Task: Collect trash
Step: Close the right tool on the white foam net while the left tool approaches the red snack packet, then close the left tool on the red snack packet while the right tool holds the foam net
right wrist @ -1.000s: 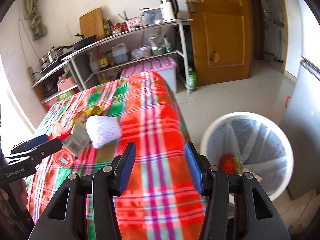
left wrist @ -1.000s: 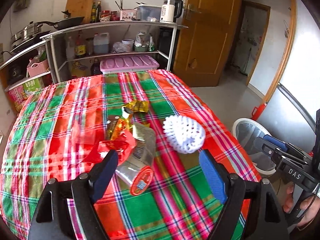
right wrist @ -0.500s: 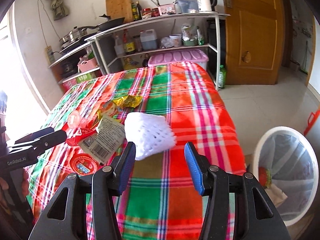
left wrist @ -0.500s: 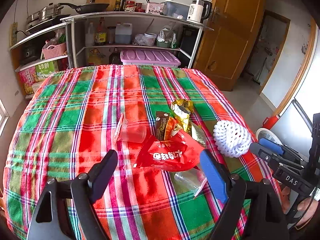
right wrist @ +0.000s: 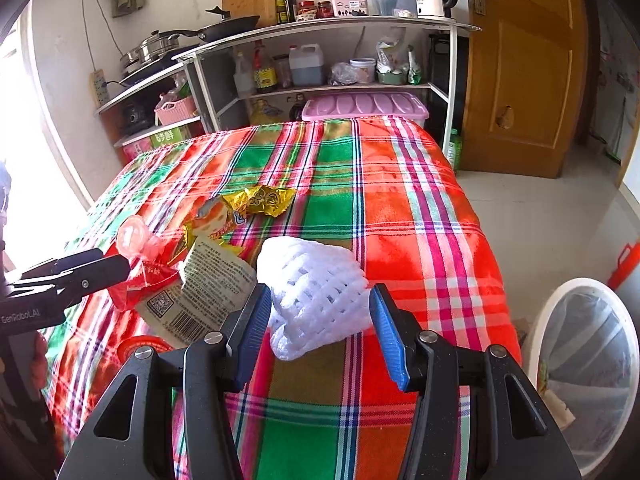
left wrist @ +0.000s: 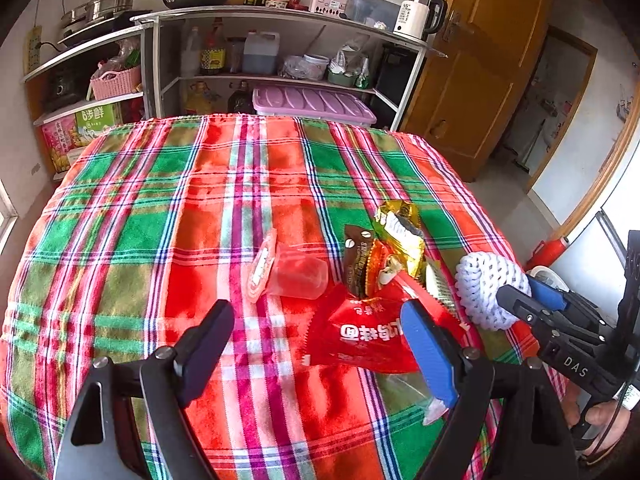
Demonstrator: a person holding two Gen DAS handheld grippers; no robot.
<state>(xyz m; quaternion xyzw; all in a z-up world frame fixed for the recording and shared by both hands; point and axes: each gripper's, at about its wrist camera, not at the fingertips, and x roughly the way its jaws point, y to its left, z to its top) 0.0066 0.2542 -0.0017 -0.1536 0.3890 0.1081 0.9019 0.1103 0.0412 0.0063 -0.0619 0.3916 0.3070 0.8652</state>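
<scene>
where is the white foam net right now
In the right wrist view the white foam net lies on the plaid tablecloth between the open right claw fingers, just right of the wrapper pile.

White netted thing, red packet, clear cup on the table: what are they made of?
White netted thing: looks like soft foam mesh, matte, with open woven holes; likely a fruit sleeve.
Red packet: glossy plastic film, with crinkles, a serrated edge and glare.
Clear cup: thin see-through plastic; the cloth shows through it.
</scene>
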